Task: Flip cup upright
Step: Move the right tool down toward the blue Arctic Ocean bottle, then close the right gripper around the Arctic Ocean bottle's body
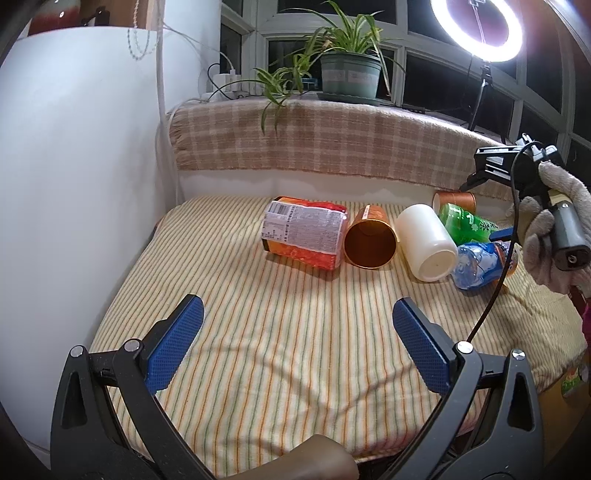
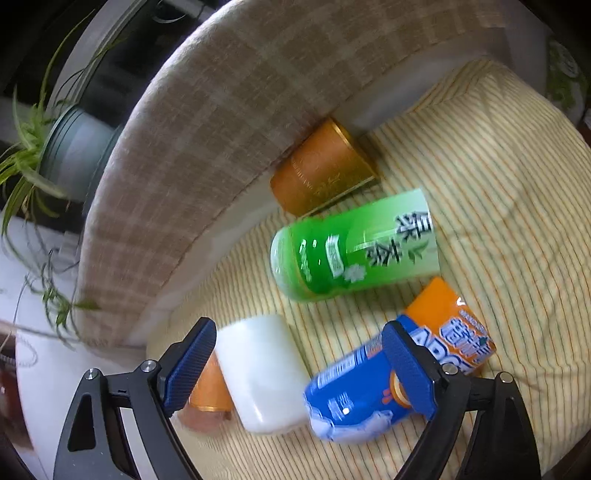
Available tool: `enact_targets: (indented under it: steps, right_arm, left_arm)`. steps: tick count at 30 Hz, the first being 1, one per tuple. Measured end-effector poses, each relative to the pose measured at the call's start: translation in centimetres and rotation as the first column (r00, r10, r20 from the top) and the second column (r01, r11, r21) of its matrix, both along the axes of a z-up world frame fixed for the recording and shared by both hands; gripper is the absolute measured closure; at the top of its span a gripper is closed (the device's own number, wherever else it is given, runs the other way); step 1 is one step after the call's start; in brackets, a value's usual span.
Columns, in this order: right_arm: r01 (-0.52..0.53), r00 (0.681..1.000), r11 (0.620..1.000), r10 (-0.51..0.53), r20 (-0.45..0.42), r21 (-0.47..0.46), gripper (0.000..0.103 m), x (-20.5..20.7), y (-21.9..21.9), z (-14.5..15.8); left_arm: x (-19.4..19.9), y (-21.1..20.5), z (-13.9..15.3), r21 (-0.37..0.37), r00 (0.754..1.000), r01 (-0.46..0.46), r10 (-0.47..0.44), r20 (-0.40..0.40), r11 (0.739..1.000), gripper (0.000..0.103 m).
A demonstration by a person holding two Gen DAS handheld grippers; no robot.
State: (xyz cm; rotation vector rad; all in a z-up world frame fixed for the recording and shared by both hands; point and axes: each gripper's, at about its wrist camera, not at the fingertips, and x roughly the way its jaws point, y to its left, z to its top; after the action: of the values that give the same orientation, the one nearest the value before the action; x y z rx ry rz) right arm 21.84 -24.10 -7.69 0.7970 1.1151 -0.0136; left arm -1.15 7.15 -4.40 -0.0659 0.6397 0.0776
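Observation:
A white cup (image 1: pixel 424 245) lies on its side on the striped cloth, its flat base toward my left camera. It also shows in the right wrist view (image 2: pixel 264 373), between my right gripper's fingers. My right gripper (image 2: pixel 301 363) is open above it and touches nothing; its body and the gloved hand show in the left wrist view (image 1: pixel 524 173). An orange cup (image 1: pixel 371 240) lies on its side left of the white one, mouth toward me. My left gripper (image 1: pixel 297 321) is open and empty, well in front of the cups.
A foil packet (image 1: pixel 304 232), a green bottle (image 2: pixel 354 247), a blue and orange bottle (image 2: pixel 388 384) and another orange cup (image 2: pixel 321 170) lie around the white cup. A checked backrest (image 1: pixel 332 140) rises behind. A white wall (image 1: pixel 74 184) stands left. A ring light (image 1: pixel 476 26) and potted plant (image 1: pixel 349 70) stand behind.

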Motion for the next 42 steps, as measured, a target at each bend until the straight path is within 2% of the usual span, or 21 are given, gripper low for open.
enact_targets:
  steps: [2,4,5,6,10,13,18,22,32,36,42]
  right_arm:
    - [0.029,1.000,0.999,-0.029,-0.004,0.019,0.011,0.1,-0.1,-0.3]
    - [0.006,1.000,1.000,-0.006,0.000,0.000,0.012,0.4,0.4,-0.4]
    - [-0.021,1.000,1.000,0.022,0.007,-0.013,0.015,0.3,0.7,-0.3]
    - [-0.042,0.999,0.999,0.043,0.015,-0.026,0.018,-0.1,0.8,-0.2]
    - [-0.043,0.998,0.999,0.044,0.034,-0.026,0.018,-2.8,0.0,0.3]
    - [0.003,0.999,0.999,-0.001,0.043,-0.036,0.017,-5.9,-1.0,0.0]
    - [0.085,0.996,0.996,-0.085,-0.013,0.020,0.016,-9.3,-2.5,-2.4]
    - [0.135,0.990,0.987,-0.132,-0.048,0.085,0.016,-8.8,-2.5,-4.4]
    - [0.191,0.979,0.969,-0.177,-0.098,0.155,0.018,-5.8,-0.7,-7.0]
    - [0.186,0.980,0.969,-0.170,-0.103,0.164,0.025,-5.3,-0.3,-7.5]
    - [0.169,0.984,0.974,-0.158,-0.081,0.152,0.027,-5.6,-0.9,-7.0]
  left_arm:
    - [-0.1,0.6,0.0,-0.007,1.000,-0.005,0.005,0.004,1.000,0.000]
    - [-0.2,1.2,0.0,-0.013,1.000,-0.011,0.011,0.005,1.000,0.000]
    - [-0.2,1.5,0.0,-0.014,1.000,-0.015,0.015,0.006,1.000,0.000]
    - [-0.3,1.7,-0.1,-0.013,1.000,-0.020,0.020,0.008,1.000,0.000]
    - [-0.2,2.5,-0.5,-0.017,1.000,-0.027,0.028,0.002,0.999,0.000]
    - [0.2,2.6,-0.8,-0.029,1.000,-0.018,0.018,-0.003,0.999,0.000]
    - [0.6,2.0,-1.0,-0.042,1.000,0.016,-0.016,0.000,0.999,0.000]
    - [0.4,1.5,-0.9,-0.043,0.999,0.031,-0.031,0.008,0.999,0.000]
    - [-0.1,2.7,-0.8,-0.046,1.000,-0.007,0.008,0.008,0.999,0.000]
    - [-0.3,2.8,-0.8,-0.043,1.000,-0.011,0.011,0.008,0.999,0.000]
    - [-0.5,2.6,-0.6,-0.037,1.000,-0.012,0.013,0.013,0.999,0.000]
